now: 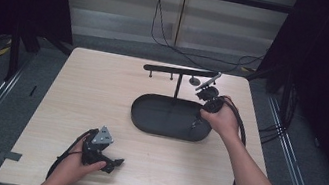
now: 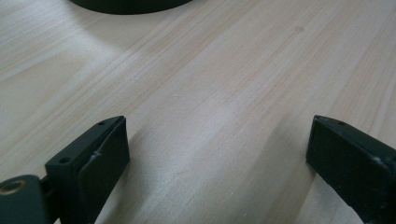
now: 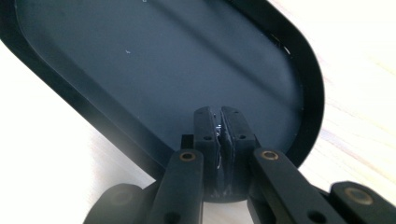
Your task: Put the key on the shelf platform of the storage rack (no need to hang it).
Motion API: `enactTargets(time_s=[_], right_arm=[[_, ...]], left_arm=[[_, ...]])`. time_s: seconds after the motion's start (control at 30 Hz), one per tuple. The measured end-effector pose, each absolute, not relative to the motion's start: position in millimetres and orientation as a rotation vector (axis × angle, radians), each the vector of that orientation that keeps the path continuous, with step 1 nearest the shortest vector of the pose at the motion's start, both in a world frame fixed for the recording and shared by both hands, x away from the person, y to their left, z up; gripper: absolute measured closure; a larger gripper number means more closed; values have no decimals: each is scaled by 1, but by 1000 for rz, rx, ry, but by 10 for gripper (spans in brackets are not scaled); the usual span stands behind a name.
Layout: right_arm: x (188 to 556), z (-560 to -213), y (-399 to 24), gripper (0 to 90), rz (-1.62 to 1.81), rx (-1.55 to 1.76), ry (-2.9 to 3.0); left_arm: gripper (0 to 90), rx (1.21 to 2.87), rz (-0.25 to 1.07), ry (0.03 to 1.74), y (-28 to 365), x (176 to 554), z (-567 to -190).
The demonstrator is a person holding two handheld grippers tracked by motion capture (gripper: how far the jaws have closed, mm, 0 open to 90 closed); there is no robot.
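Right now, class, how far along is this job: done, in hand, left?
Done: nothing I can confirm. In hand: the right gripper, jaws shut above the black tray, pinches a thin glinting item, too small to name; the left gripper waits open over the table. Left: probably setting that item down.

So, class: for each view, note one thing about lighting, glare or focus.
High view: dim, the surroundings black, the table evenly lit. Left gripper view: soft shadows under the open left tool, far wood blurred. Right gripper view: the wood is blown out white beside the dark tray; the shut right tool looks soft.
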State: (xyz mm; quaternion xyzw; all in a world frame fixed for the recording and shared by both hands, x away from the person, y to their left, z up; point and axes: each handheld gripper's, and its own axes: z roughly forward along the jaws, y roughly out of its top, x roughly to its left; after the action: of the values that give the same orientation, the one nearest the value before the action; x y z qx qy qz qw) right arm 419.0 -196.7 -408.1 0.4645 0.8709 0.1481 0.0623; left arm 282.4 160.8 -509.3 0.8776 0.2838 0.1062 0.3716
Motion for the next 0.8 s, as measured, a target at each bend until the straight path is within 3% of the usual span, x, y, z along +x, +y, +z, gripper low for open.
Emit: enactTargets(time_s=[0.8], right_arm=[[417,-430,-194,862,433,1402,2650]], left_arm=[[56,2264,278,714,161,283,-509]])
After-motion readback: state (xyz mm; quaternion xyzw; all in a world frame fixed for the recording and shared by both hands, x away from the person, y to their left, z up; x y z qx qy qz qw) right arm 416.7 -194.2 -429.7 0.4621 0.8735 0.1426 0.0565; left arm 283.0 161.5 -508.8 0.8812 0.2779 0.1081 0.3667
